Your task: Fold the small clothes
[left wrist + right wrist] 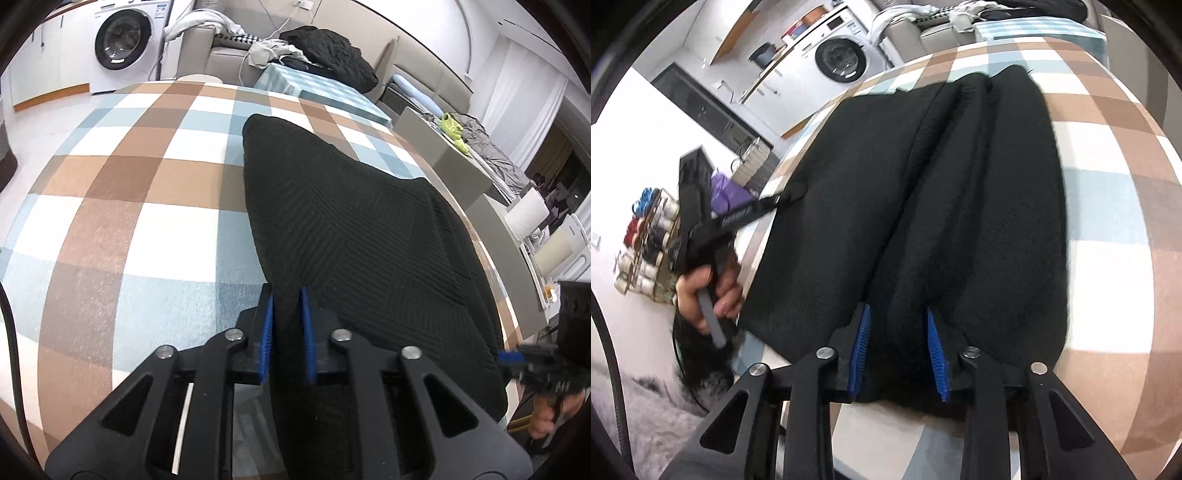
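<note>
A black ribbed garment [351, 221] lies folded lengthwise on the checked tablecloth [129, 184], its long folds running away from me in the right wrist view [960, 203]. My left gripper [286, 295] is shut on the garment's near edge, with black cloth filling the narrow gap between its blue pads. From the right wrist view, its tip [792, 194] sits at the garment's left edge. My right gripper [897, 310] stands open over the near end. A ridge of the cloth lies between its spread pads. It also shows at the garment's right corner [508, 358].
A person's hand [701, 295] holds the left gripper's handle beside the table edge. A smaller checked table [314, 92], a sofa piled with clothes [321, 48] and a washing machine [122, 40] stand beyond. A rack of thread spools [646, 240] is on the floor at the left.
</note>
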The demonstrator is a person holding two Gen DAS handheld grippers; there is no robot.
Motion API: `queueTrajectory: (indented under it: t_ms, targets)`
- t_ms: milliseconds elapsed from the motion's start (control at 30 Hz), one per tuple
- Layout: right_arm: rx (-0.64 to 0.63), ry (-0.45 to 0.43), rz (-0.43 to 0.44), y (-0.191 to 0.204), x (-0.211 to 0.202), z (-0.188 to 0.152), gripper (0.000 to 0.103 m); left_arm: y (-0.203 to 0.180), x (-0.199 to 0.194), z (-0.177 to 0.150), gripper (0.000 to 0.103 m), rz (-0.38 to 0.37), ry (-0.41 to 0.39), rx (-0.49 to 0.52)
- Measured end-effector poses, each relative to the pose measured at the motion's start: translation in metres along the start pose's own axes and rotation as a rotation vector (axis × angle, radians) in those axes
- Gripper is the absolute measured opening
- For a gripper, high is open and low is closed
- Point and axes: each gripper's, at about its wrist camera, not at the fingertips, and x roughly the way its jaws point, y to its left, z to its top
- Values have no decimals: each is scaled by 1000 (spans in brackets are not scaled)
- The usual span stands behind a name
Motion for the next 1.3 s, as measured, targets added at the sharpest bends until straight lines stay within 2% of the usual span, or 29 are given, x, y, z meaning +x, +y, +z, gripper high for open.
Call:
queueTrajectory:
  t_ms: [67, 133, 400, 467, 500, 533, 633, 700, 767, 900, 967, 1033, 1200, 1300]
  targets:
    - [15, -28, -4, -11, 1, 15, 39, -2, -3, -2, 20, -6, 3, 8]
    - [48, -52, -3, -24, 8, 35, 40, -2, -7, -5, 27, -14, 0, 3]
    - [17, -71, -1, -28, 52, 106, 40, 0, -21, -10, 29, 1, -22, -11]
    - [-1, -75, -42, -19, 63, 117, 30, 1, -23, -11, 29, 3, -24, -17]
    - [-12, -81, -59, -16, 65, 121, 21, 1, -25, -11, 29, 5, -28, -21]
    - [-22, -84, -67, -12, 67, 122, 11, 2, -25, -11, 29, 5, -30, -22]
    - [-73, -145, -61, 6, 52, 123, 9, 0, -32, -8, 29, -10, -45, -21]
    - [-102, -202, -43, 16, 24, 127, 9, -4, -38, -7, 29, -18, -60, -9]
    - [-128, -233, -85, 20, 6, 128, 9, -6, -39, -5, 29, -18, -66, 2]
    - [-44, -176, -160, -18, 14, 128, 11, -9, -34, -6, 29, -20, -51, 4]
    - [13, -112, -147, -39, 30, 128, 11, -11, -31, -8, 29, -22, -40, 6]
    - [54, -86, -142, -52, 35, 126, 15, -13, -29, -11, 29, -20, -30, 10]
    - [101, -104, -55, -55, 15, 92, 24, -14, -26, -15, 29, -23, -18, 7]
    - [119, -118, -20, -54, 6, 64, 23, -17, -23, -15, 29, -36, -12, 8]
